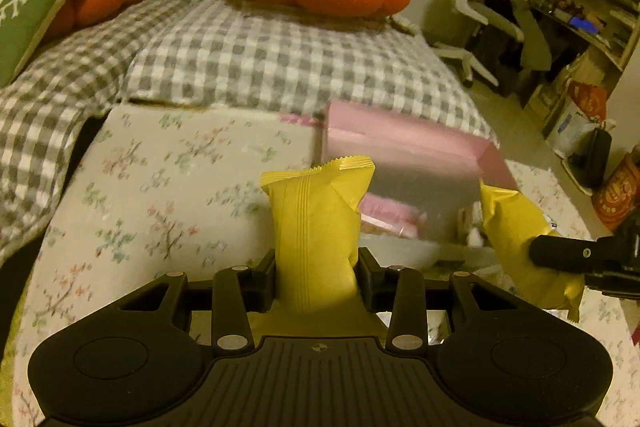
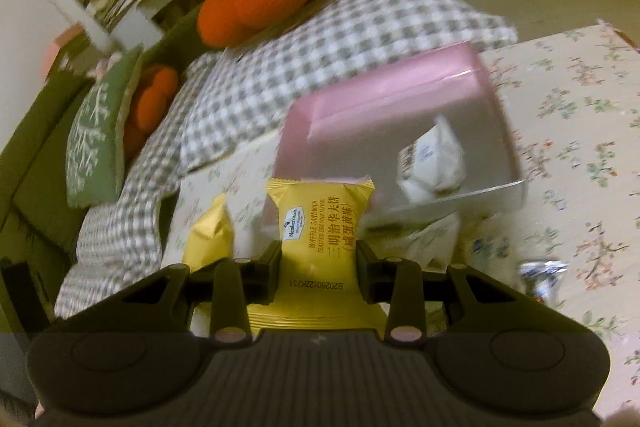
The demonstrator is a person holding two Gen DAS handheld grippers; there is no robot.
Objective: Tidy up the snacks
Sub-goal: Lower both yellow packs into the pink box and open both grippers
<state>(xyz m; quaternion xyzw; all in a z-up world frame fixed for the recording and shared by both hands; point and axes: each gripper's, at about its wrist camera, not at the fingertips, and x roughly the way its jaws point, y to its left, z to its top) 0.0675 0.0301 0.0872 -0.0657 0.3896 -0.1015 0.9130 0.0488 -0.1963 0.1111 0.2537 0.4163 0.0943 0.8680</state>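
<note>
Between right jaws, upright yellow packet (image 2: 318, 239)

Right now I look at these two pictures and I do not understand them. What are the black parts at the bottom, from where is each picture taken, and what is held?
The black parts are hand-held grippers, each carrying a camera that looks along its fingers. One picture comes from the left gripper, the other from the right gripper. Each is shut on a yellow snack packet. Beyond them, a pink box stands on a flowered cloth.
</note>
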